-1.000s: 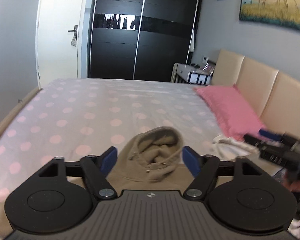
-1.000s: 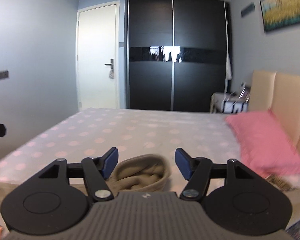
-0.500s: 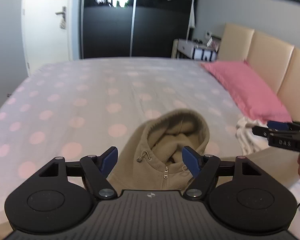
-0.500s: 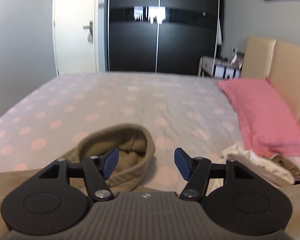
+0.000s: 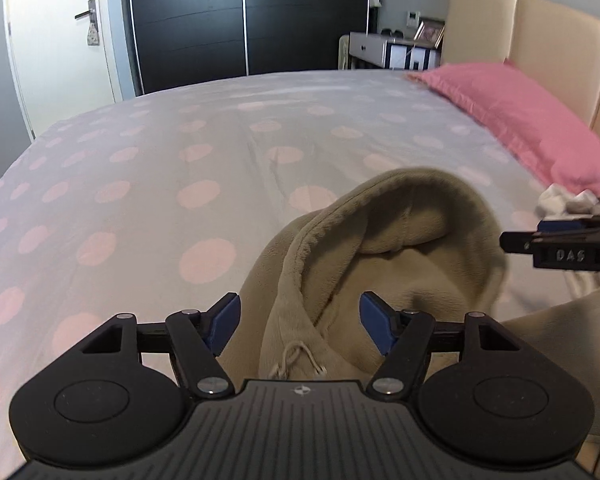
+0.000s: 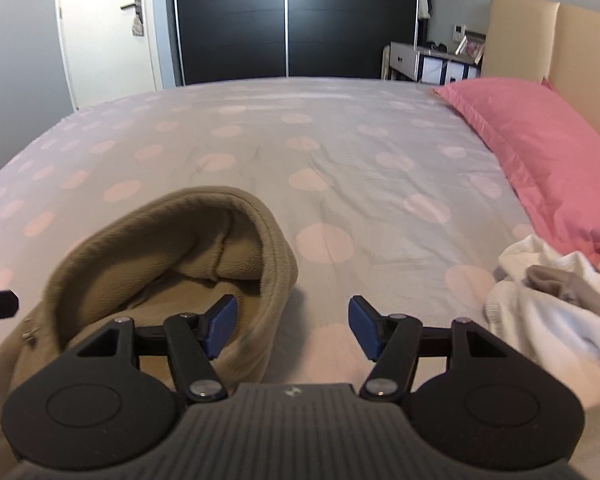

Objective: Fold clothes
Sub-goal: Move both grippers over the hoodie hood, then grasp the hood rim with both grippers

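With both tools open, left tool [image 5: 299, 322] astride the hoodie [image 5: 383, 256] collar near on the bed [image 5: 204, 152] and right tool [image 6: 292, 326] at the hood's right rim, pinch one fleece layer each, clear of the drawstring.

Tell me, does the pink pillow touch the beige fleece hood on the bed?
Apart. The right wrist view shows dotted sheet lying plainly between the hood and the pillow.

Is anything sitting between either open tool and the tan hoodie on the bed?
Nothing visible. The left tool already straddles the hoodie's hood collar, and the right tool has the hood rim at its left finger. The white clothes pile and pink pillow lie off to the right.
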Available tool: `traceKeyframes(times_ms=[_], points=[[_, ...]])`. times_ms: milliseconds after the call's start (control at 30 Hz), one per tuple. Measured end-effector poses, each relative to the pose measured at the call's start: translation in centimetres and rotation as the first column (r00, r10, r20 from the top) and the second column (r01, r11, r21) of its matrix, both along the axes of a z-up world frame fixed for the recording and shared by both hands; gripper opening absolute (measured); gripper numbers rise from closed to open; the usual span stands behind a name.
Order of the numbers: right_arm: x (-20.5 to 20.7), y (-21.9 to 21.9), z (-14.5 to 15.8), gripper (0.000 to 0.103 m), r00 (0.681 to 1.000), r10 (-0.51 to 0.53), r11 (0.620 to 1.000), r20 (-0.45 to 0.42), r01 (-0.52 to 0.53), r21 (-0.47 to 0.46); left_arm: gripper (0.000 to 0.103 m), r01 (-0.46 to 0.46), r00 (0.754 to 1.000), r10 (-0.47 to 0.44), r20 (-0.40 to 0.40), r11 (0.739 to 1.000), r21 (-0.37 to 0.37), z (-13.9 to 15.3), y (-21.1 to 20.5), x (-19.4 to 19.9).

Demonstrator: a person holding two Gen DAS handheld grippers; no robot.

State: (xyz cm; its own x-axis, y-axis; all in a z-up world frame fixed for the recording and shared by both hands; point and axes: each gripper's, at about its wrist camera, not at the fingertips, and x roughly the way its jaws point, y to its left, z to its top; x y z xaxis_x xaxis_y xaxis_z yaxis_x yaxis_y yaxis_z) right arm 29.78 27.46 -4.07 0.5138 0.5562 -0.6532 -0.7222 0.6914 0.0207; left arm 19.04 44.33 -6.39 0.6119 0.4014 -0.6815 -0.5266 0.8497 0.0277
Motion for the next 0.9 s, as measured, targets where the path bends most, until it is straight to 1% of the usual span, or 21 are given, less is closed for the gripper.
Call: traceKeyframes(times_ms=[167,200,233,267,300,333,367,400,433,467,633,667,767,867,900], points=[[1.6,1.3,-1.3,0.064,1.000,-0.020,1.000,0.004,0.020,0.000,0.060,-0.011,1.000,0.012,-0.024,0.999,0.036,-2.0,1.3,2.6],[1.8,1.4,-1.5,0.064,1.000,-0.024,1.000,-0.011,0.024,-0.002,0.057,-0.014,1.000,0.015,-0.027,0.999,0.043,-2.3,1.4,3.0],[2.0,1.5,-1.8,0.060,0.999,-0.027,1.000,-0.027,0.027,-0.003,0.056,-0.017,0.999,0.018,-0.030,0.999,0.046,-2.6,1.6,3.4],[2.1,1.5,-2.0,0.059,0.999,-0.029,1.000,-0.042,0.029,-0.005,0.048,-0.023,0.999,0.024,-0.033,0.999,0.031,-2.8,2.0,3.7],[2.1,1.4,-2.2,0.054,0.998,-0.028,1.000,-0.057,0.028,-0.007,0.030,-0.030,0.999,0.030,-0.037,0.999,0.016,-3.1,2.4,3.9],[2.1,1.4,-2.4,0.042,0.997,-0.027,1.000,-0.072,0.026,-0.008,0.022,-0.036,0.999,0.036,-0.040,0.999,0.002,-3.3,2.8,4.1],[2.1,1.3,-2.5,0.037,0.996,-0.024,1.000,-0.087,0.024,-0.008,0.011,-0.043,0.998,0.043,-0.040,0.999,-0.009,-3.4,3.1,4.2],[2.0,1.3,-2.5,0.023,0.995,-0.015,1.000,-0.098,0.015,0.000,0.010,-0.053,0.998,0.052,-0.024,0.999,-0.003,-2.9,3.1,3.4],[1.8,1.3,-2.2,0.014,0.995,-0.005,1.000,-0.098,0.006,0.009,0.009,-0.062,0.998,0.062,-0.008,0.998,0.002,-2.4,3.0,2.7],[1.6,1.2,-1.9,0.014,0.996,0.006,1.000,-0.093,-0.004,0.017,0.008,-0.072,0.997,0.072,0.008,0.997,0.008,-1.9,3.0,2.0],[-1.1,0.8,1.1,0.012,0.997,0.080,0.993,0.016,-0.081,0.086,0.008,-0.126,0.988,0.123,0.091,0.992,0.028,0.6,2.8,-1.7],[-1.8,0.7,1.7,0.012,0.994,0.103,0.989,0.040,-0.106,0.099,0.007,-0.162,0.981,0.160,0.107,0.987,0.009,1.0,3.0,-3.1],[-3.9,0.8,2.9,0.012,0.979,0.180,0.974,0.093,-0.190,0.119,0.007,-0.229,0.965,0.234,0.116,0.972,-0.052,0.3,3.7,-6.8],[-5.5,1.8,2.6,0.012,0.968,0.227,0.968,0.104,-0.236,0.087,0.007,-0.288,0.946,0.300,0.121,0.951,-0.109,-0.3,4.5,-10.4],[-5.8,2.2,2.2,0.013,0.968,0.227,0.969,0.109,-0.236,0.073,0.007,-0.276,0.948,0.290,0.129,0.954,-0.115,-0.2,4.7,-10.5]])
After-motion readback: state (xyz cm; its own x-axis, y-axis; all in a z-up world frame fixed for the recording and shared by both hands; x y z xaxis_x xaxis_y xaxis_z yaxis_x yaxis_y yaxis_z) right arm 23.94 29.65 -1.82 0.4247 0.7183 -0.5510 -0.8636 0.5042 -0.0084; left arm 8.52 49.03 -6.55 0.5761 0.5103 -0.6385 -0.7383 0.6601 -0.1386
